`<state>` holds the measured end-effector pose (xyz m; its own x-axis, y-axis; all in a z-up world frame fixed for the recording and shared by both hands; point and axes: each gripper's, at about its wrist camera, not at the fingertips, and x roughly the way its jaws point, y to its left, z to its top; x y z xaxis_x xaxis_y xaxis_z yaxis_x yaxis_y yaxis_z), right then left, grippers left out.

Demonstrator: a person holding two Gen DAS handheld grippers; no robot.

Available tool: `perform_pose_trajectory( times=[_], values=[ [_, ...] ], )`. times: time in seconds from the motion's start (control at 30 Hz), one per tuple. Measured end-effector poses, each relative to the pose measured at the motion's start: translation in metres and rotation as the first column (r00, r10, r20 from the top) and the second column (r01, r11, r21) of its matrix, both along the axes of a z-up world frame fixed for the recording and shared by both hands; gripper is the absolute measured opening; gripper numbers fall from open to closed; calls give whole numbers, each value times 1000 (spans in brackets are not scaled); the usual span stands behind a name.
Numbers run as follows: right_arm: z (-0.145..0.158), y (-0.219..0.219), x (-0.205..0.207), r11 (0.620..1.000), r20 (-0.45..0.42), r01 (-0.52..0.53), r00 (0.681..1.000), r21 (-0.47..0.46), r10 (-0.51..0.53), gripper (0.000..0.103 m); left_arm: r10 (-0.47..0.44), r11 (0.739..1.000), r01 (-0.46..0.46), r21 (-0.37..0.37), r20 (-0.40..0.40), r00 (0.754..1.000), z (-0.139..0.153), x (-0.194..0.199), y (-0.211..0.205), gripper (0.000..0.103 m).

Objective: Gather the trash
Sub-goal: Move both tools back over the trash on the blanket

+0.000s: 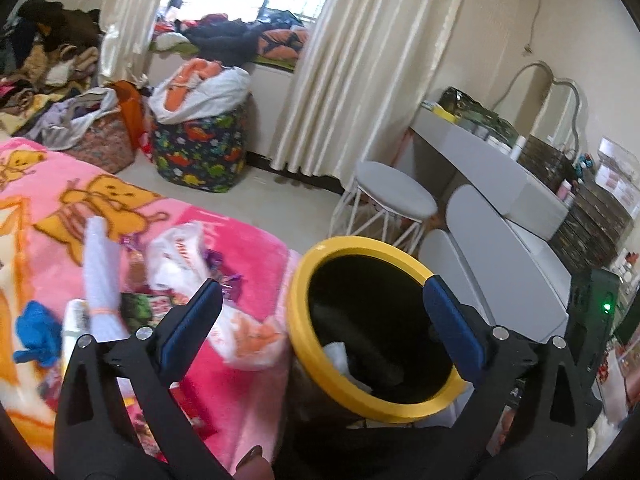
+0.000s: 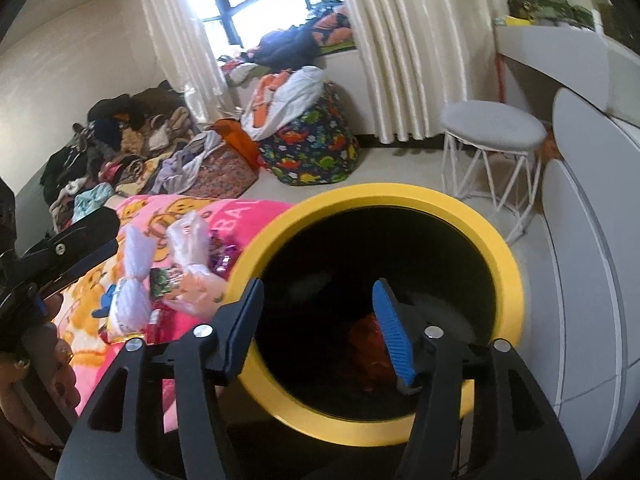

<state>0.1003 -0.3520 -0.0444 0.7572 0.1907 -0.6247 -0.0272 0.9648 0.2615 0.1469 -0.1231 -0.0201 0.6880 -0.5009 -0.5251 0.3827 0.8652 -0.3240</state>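
The bin (image 2: 376, 312), black inside with a yellow rim, stands on the floor tight against the corner of the bed (image 1: 248, 264), probably so that litter can go from blanket to bin in one short reach. Both tools hang over its mouth. The left tool (image 1: 324, 320) is spread as wide as it goes, with nothing between its blue pads; one finger sits over the bed's corner, the other over the bin's far rim. The right tool (image 2: 320, 328) is spread about halfway, also empty, and points down into the bin. White paper (image 1: 340, 356) and a reddish scrap (image 2: 368, 344) lie at the bottom, so this looks like the moment just after a drop.

The trash still to collect lies on the pink blanket near that corner: a white plastic bag (image 1: 180, 256), purple wrappers (image 1: 224, 276) and a green packet (image 1: 136, 304). Among them are a pale sock (image 1: 102, 280) and a blue toy (image 1: 36, 332), which are probably not litter and crowd the wrappers, so a pinch there could catch cloth.

A white stool (image 1: 396, 196) and grey drawers (image 1: 500, 248) stand beyond the bin, clear of the reach. Piles of clothes (image 2: 120, 152) lie along the far wall.
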Motion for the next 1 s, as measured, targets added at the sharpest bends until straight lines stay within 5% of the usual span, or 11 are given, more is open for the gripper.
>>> perform_pose_trajectory(
  times=[1.0],
  values=[
    [5,124,38,937,-5,-321,946,-136,323,72,254,967,-255,-2,-64,965,-26,-23,136,92]
  ],
)
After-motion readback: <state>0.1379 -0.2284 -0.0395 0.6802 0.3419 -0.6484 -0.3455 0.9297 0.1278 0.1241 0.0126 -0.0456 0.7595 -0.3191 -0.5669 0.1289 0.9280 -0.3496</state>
